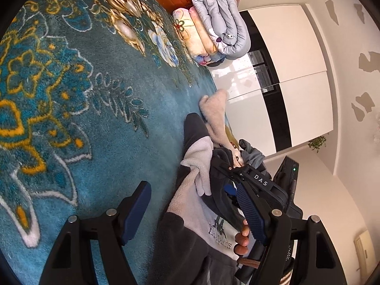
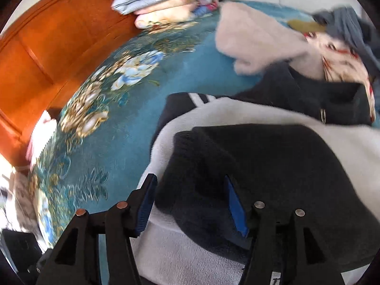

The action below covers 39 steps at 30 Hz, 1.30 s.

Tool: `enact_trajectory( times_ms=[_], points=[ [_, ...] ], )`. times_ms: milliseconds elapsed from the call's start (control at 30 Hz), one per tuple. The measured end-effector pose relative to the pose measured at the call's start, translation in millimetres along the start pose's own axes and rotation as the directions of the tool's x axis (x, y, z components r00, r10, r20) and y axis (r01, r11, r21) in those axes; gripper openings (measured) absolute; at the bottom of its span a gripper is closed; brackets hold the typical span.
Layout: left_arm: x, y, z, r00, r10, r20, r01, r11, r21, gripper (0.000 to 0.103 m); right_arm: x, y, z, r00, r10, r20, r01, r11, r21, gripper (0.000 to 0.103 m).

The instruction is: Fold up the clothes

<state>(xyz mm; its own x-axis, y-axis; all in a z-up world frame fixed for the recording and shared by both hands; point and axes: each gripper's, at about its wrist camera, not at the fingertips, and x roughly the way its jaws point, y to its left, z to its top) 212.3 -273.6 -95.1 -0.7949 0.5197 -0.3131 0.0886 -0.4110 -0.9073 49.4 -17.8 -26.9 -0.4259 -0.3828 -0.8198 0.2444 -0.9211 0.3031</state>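
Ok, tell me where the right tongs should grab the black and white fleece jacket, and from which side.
Take the black fleece sleeve lying folded across the white chest panel of the black and white fleece jacket. Its near edge sits proud between the open right tongs, so probably come in low from the near side and pinch that raised fold.

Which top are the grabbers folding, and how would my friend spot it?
Find the big teal flowery blanket covering the bed. At its near edge lies a fleece top under the open right gripper. Unlike the plain pinkish garment behind it, it is pale grey with black sleeves and collar.
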Motion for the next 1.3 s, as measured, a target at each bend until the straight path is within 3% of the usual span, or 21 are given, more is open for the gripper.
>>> enact_trajectory(
  times_ms=[100, 167, 267, 367, 467, 600, 667, 800, 900, 967, 1000, 1100, 1133, 1300],
  points=[
    [-0.9, 1.1, 1.8, 1.0, -0.02, 0.0, 0.02, 1.0, -0.007, 0.078, -5.7, -22.3, 1.4, 0.998, 0.068, 0.009, -0.069, 0.99, 0.121, 0.032],
    [-1.1, 2.2, 2.9, 0.999, -0.033, 0.0, 0.033, 0.999, -0.014, 0.078, -10.3, -33.0, 3.8, 0.991, 0.134, 0.005, -0.132, 0.974, 0.182, 0.025],
    [-1.0, 2.1, 3.9, 0.999, -0.049, 0.002, 0.049, 0.999, -0.019, 0.078, -30.7, -38.3, 10.3, 0.971, 0.226, 0.077, -0.238, 0.945, 0.224, 0.024],
    [1.1, 1.5, 3.7, 0.999, -0.051, -0.008, 0.05, 0.999, -0.015, 0.079, -56.4, -24.3, 23.3, 0.954, 0.241, 0.179, -0.27, 0.949, 0.16, 0.024],
    [1.8, -0.1, 4.4, 0.999, -0.049, -0.009, 0.049, 0.999, -0.007, 0.079, -47.3, -11.5, 27.9, 0.958, 0.237, 0.163, -0.261, 0.953, 0.15, 0.024],
    [-0.1, 0.8, 3.6, 0.999, -0.032, -0.013, 0.032, 0.999, 0.006, 0.079, -8.2, -3.9, 17.0, 0.98, 0.193, 0.052, -0.198, 0.971, 0.134, 0.028],
    [0.2, 0.9, 2.2, 1.0, -0.02, -0.023, 0.02, 1.0, 0.016, 0.079, -2.8, -7.5, 10.5, 0.979, 0.204, 0.022, -0.205, 0.969, 0.139, 0.039],
    [4.0, -4.2, -4.0, 0.998, 0.012, -0.059, -0.008, 0.998, 0.061, 0.079, -62.4, -29.7, 3.7, 0.951, 0.297, 0.091, -0.306, 0.945, 0.117, 0.043],
    [7.5, -10.4, -10.2, 0.995, 0.043, -0.091, -0.034, 0.995, 0.095, 0.079, -132.1, -68.6, -20.9, 0.95, 0.27, 0.157, -0.283, 0.957, 0.069, 0.045],
    [8.3, -13.6, -12.9, 0.992, 0.076, -0.103, -0.064, 0.992, 0.113, 0.079, -171.3, -102.1, -45.5, 0.956, 0.225, 0.188, -0.238, 0.97, 0.053, 0.058],
    [7.7, -15.7, -13.7, 0.99, 0.089, -0.106, -0.076, 0.989, 0.125, 0.079, -188.4, -121.8, -60.9, 0.961, 0.191, 0.198, -0.205, 0.977, 0.052, 0.06],
    [4.2, -18.4, -18.1, 0.977, 0.136, -0.164, -0.107, 0.979, 0.171, 0.079, -221.3, -198.4, -121.0, 0.979, 0.093, 0.181, -0.12, 0.982, 0.144, 0.06],
    [3.0, -19.1, -19.7, 0.971, 0.152, -0.185, -0.117, 0.975, 0.188, 0.079, -228.8, -224.7, -141.8, 0.983, 0.066, 0.17, -0.099, 0.975, 0.197, 0.06],
    [-3.1, -22.8, -27.5, 0.929, 0.235, -0.285, -0.157, 0.95, 0.27, 0.079, -233.5, -298.8, -213.0, 0.974, 0.121, 0.19, -0.192, 0.887, 0.419, 0.06]
  ],
)
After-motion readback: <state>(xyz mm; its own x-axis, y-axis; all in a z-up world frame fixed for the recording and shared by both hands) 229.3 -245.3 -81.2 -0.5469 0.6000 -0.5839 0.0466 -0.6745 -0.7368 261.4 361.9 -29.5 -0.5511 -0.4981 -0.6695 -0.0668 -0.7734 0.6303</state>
